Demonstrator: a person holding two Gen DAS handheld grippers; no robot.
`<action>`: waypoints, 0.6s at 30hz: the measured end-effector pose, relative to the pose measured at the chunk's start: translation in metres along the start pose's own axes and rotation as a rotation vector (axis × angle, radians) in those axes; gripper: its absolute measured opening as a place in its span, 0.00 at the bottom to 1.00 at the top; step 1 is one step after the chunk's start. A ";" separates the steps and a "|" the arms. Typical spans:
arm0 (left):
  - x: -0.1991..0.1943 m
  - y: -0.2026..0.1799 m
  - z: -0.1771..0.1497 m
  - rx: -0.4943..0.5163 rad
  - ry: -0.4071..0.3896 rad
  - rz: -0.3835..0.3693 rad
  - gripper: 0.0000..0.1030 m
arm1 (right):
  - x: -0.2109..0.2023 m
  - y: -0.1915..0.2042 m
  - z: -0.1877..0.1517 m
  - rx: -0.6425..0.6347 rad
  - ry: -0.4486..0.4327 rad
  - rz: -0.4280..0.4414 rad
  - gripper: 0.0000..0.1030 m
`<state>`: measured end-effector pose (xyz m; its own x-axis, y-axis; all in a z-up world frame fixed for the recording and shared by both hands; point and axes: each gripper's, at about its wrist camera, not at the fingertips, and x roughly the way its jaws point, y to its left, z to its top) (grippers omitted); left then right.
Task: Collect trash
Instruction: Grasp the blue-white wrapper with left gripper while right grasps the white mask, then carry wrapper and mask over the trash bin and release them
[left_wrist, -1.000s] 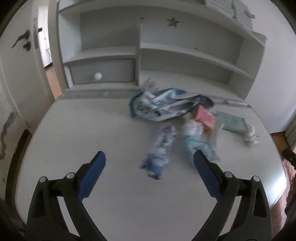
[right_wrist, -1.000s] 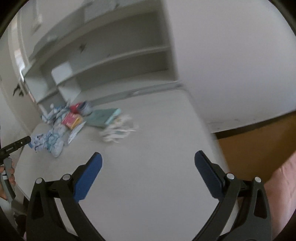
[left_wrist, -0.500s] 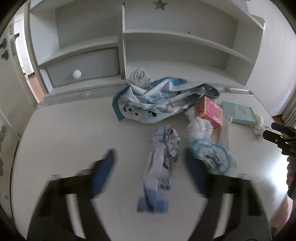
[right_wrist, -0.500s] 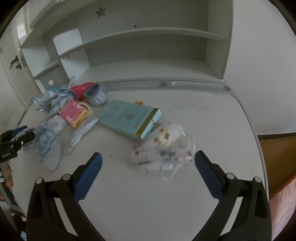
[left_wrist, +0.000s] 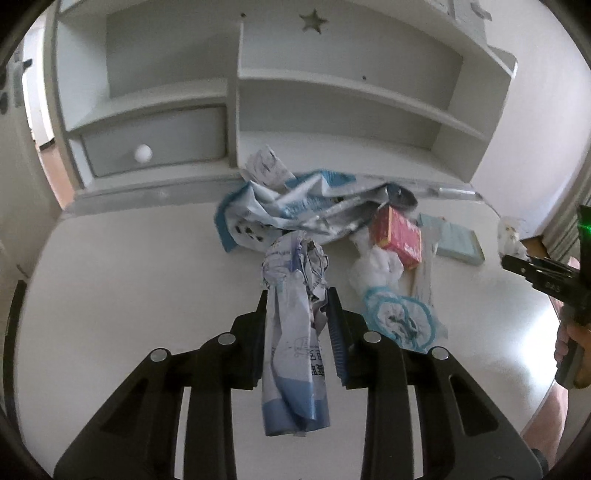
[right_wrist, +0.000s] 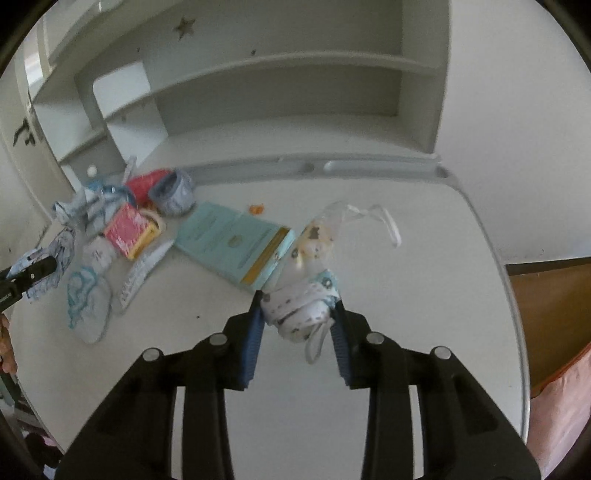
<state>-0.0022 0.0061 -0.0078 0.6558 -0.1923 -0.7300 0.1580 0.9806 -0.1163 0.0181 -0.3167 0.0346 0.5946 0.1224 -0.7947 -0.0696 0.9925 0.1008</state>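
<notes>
Fingers closing: 1 wrapper.

Soft daylight, fisheye distortion.
Dark vignette rings both views; shelf lines bow near edges; glare whitens the desk at right.

A pale grey, rounded surface backs onto a white wooden shelf unit with a knobbed grey drawer; orange-brown floor lies at right.

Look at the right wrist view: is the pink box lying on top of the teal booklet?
No, the pink box lies on the desk beside the teal booklet.
</notes>
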 end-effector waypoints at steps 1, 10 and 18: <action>-0.002 0.001 0.001 -0.003 -0.006 0.003 0.28 | -0.004 -0.001 0.000 0.000 -0.009 -0.001 0.33; -0.016 -0.002 0.004 -0.010 -0.032 0.013 0.28 | -0.017 -0.003 -0.001 -0.009 -0.035 0.014 0.33; -0.035 -0.025 0.009 0.042 -0.059 0.020 0.28 | -0.018 -0.003 -0.011 -0.004 -0.036 0.072 0.33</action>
<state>-0.0225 -0.0117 0.0272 0.7014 -0.1754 -0.6908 0.1742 0.9820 -0.0725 -0.0010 -0.3215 0.0417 0.6160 0.1936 -0.7636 -0.1163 0.9811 0.1548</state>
